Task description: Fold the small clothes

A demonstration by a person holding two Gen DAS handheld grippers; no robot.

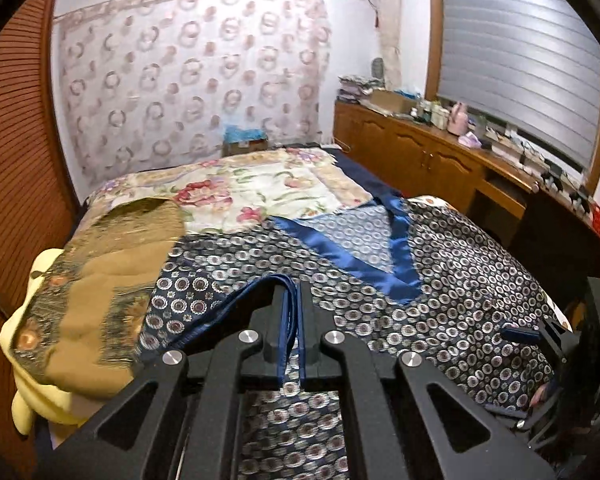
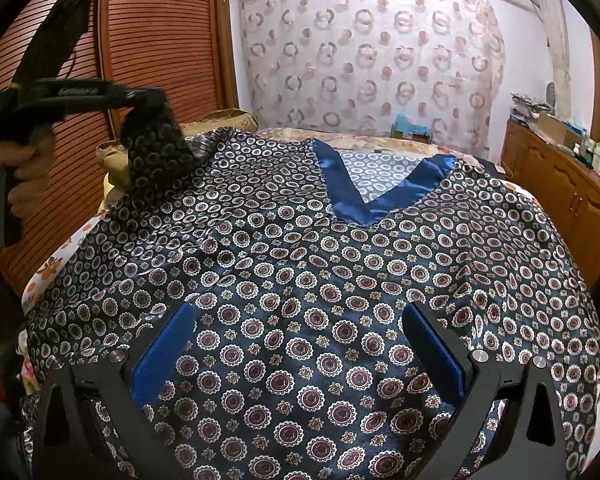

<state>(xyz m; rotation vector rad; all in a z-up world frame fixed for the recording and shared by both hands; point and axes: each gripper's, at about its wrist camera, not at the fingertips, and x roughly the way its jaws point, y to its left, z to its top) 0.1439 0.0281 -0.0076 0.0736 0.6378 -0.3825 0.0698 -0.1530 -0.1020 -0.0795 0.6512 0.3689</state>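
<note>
- Left gripper (image 1: 291, 312) pinched tight on the blue-trimmed sleeve (image 1: 236, 300) of the patterned top (image 2: 300, 280), hem lifted clear of the bed (image 1: 260, 184).
- Right gripper (image 2: 300, 356) spread wide, blue pads (image 2: 162, 354) hovering just above the chest, nothing caught between.
- Top spread face-up across the bed, V-neck (image 2: 364, 196) toward the far wall.
- Best carried inward across the chest, kept taut and low, laid flat before release.
- Slippery satin: likely to slide if let go early.
</note>
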